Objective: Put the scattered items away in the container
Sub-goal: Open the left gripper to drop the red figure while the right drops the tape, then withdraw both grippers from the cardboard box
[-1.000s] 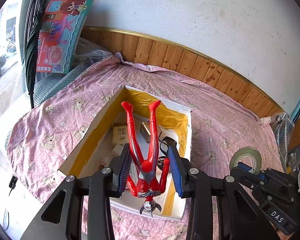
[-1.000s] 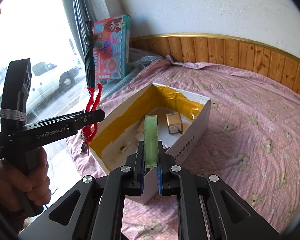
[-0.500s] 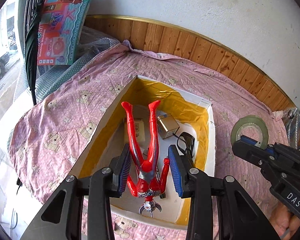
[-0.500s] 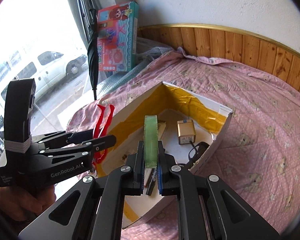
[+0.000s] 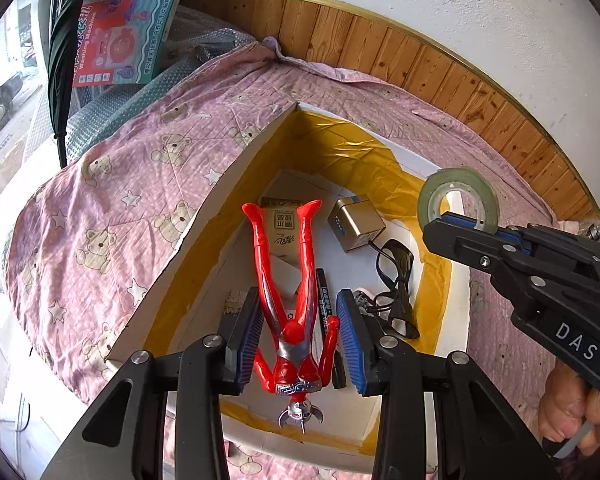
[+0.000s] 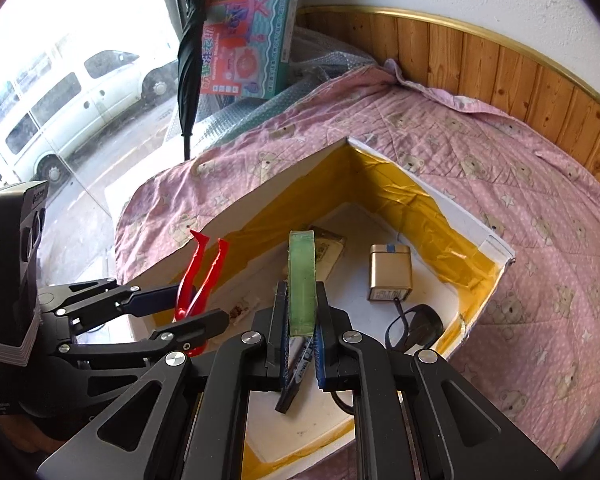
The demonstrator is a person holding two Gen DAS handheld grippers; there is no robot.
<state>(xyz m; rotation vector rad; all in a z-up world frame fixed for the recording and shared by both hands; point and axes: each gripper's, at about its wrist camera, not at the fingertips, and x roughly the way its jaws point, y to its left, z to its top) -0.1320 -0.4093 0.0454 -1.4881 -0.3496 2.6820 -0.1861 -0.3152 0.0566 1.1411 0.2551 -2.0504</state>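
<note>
Pink bear-print quilt point(image 6: 500, 184) (bed, probably) carries white box point(image 6: 292, 192).

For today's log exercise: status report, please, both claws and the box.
Left claw shut on red figure. Right claw shut on tape roll. Both over box. Nothing blocking.

box point(image 5: 204, 216) on quilt point(image 5: 112, 208), charger point(image 5: 356, 222), marker point(image 5: 325, 300) inside

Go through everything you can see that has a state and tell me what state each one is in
Left tool: shut on the red figure.
Red figure: held, feet pointing forward, above the box.
Right tool: shut on the tape roll.
Tape roll: held on edge above the box.
Box: open on top, items inside.
Marker: lying on the box floor.
Umbrella: folded, upright.
</note>
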